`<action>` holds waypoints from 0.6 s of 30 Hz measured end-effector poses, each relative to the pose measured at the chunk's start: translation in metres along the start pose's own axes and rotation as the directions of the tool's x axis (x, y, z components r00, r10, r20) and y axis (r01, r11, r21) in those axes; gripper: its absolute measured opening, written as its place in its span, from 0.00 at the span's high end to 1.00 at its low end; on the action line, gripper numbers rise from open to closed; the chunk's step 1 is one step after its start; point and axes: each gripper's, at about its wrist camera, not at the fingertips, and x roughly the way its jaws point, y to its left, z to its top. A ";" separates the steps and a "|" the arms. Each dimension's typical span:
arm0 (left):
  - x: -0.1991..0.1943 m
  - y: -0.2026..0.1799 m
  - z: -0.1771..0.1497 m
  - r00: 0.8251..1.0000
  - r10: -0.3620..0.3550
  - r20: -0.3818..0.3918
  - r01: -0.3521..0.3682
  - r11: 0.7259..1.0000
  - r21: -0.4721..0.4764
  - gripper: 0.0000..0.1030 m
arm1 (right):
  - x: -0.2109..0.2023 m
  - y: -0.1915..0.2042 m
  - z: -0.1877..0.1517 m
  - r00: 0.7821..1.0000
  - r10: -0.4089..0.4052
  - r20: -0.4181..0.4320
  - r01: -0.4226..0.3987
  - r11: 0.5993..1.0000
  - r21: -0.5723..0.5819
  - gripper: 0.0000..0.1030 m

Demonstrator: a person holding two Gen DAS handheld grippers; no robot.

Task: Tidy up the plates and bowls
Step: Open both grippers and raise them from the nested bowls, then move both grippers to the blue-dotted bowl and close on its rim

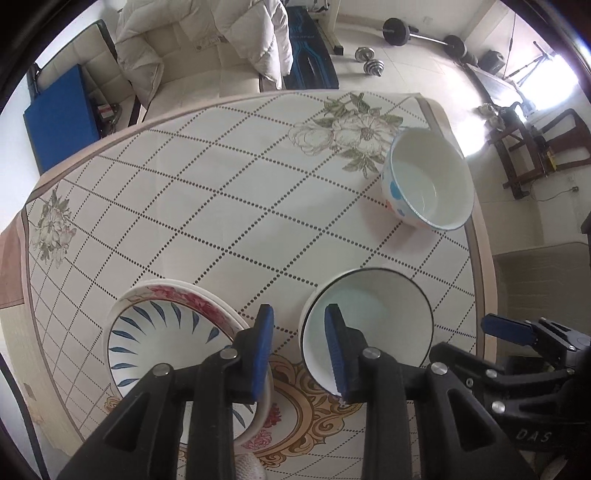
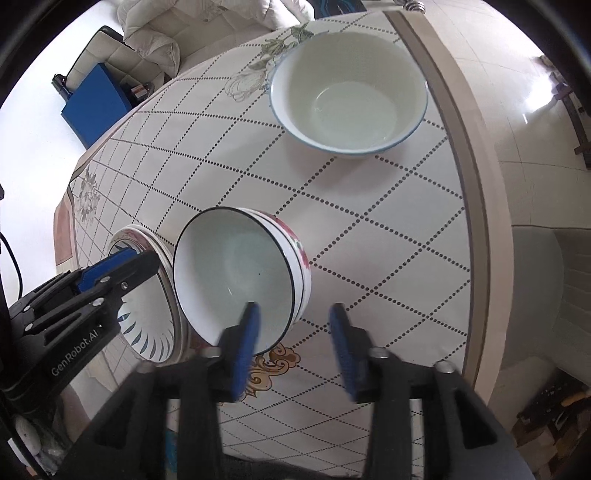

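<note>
both sets of blue fingers are spread apart with nothing between them. on the left wrist view i've got the left gripper (image 1: 299, 347) at the bottom middle of the frame, its left pad (image 1: 263, 350) hanging over the right edge of the plate stack (image 1: 155, 332) and its right pad over the left rim of the black-rimmed bowl (image 1: 373, 321). can't tell if either pad is actually touching the crockery or just floating above it.

plate stack sits lower left in that view: a plate with blue leaf strokes on top, a red-flowered rim peeking out underneath. the black-rimmed bowl is just to its right, near but apart, and in the right wrist view it looks like it's nested on another bowl with red flowers on the side.

the blue-rimmed bowl (image 1: 428, 181) with coloured dots on its outside stands alone at the right of the frame, well apart from the others, near the table (image 1: 221, 177) edge, next to the printed flower on the tablecloth.

on the right wrist view the right gripper (image 2: 293, 343) sits at the bottom middle, left pad over the near rim of the black-rimmed bowl, right pad over bare cloth. the right gripper also pokes in at the lower right of the left view.

sofa (image 1: 177, 55) and a barbell (image 1: 421, 35) in the background up top.
</note>
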 end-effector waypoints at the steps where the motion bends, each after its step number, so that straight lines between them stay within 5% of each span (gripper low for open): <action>1: -0.004 0.000 0.004 1.000 -0.009 0.011 0.009 1.000 -0.006 0.56 | -0.006 -0.001 0.000 1.000 0.000 0.015 0.000 1.000 -0.005 0.13; 2: -0.006 -0.002 0.008 1.000 -0.020 0.024 0.020 1.000 -0.013 0.34 | -0.011 -0.002 0.001 1.000 0.000 0.028 0.000 1.000 -0.007 0.11; 4: -0.011 -0.004 0.018 0.998 -0.035 0.051 0.037 0.999 -0.024 0.19 | -0.020 -0.006 0.004 0.999 -0.009 0.050 0.009 1.000 -0.003 0.11; 13: -0.014 -0.022 0.080 0.994 -0.061 0.086 0.064 0.998 -0.027 0.18 | -0.046 -0.050 0.045 0.987 0.009 0.159 -0.020 0.998 0.065 0.09; 18: 0.003 -0.035 0.118 0.997 -0.040 0.072 0.042 0.999 -0.029 0.18 | -0.044 -0.083 0.081 0.992 0.048 0.119 -0.064 0.989 0.131 0.09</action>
